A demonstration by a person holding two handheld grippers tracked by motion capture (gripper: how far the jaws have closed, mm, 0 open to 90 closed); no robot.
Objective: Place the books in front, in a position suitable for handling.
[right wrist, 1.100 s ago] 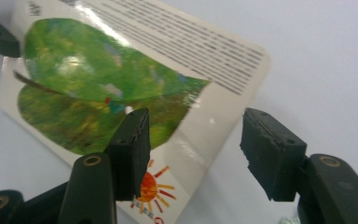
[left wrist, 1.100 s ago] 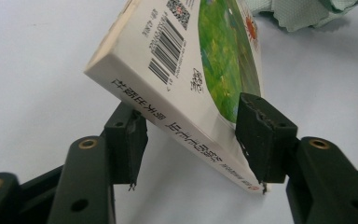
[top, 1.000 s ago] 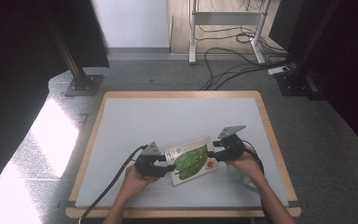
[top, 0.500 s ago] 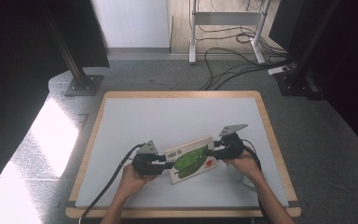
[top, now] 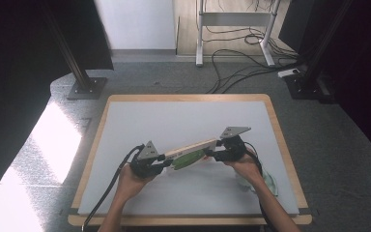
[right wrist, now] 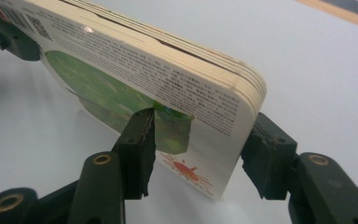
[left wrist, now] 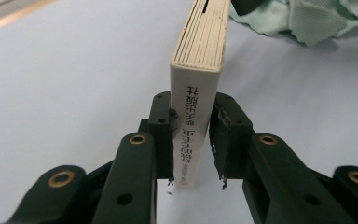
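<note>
A thick board book [top: 191, 152] with a green picture on its cover stands on its long edge between my two grippers, just above the white table [top: 183, 116]. My left gripper [top: 163, 163] has just been closing and is now shut on the book's spine end [left wrist: 200, 51], with a pad on each cover. My right gripper [top: 211, 153] holds the opposite end. One of its pads lies on the green cover [right wrist: 135, 60] and the other behind the back; its jaws [right wrist: 200, 149] have closed a little. A hand holds each gripper.
A crumpled pale green cloth [top: 265, 181] lies on the table by the right forearm, also past the book in the left gripper view [left wrist: 303, 18]. A wooden rim [top: 275, 121] borders the white mat. Cables and stand feet lie on the floor beyond.
The book has tipped from lying nearly flat to standing on its edge. The left gripper has risen a little and its jaws have closed on the spine end. The right hand stayed put.
</note>
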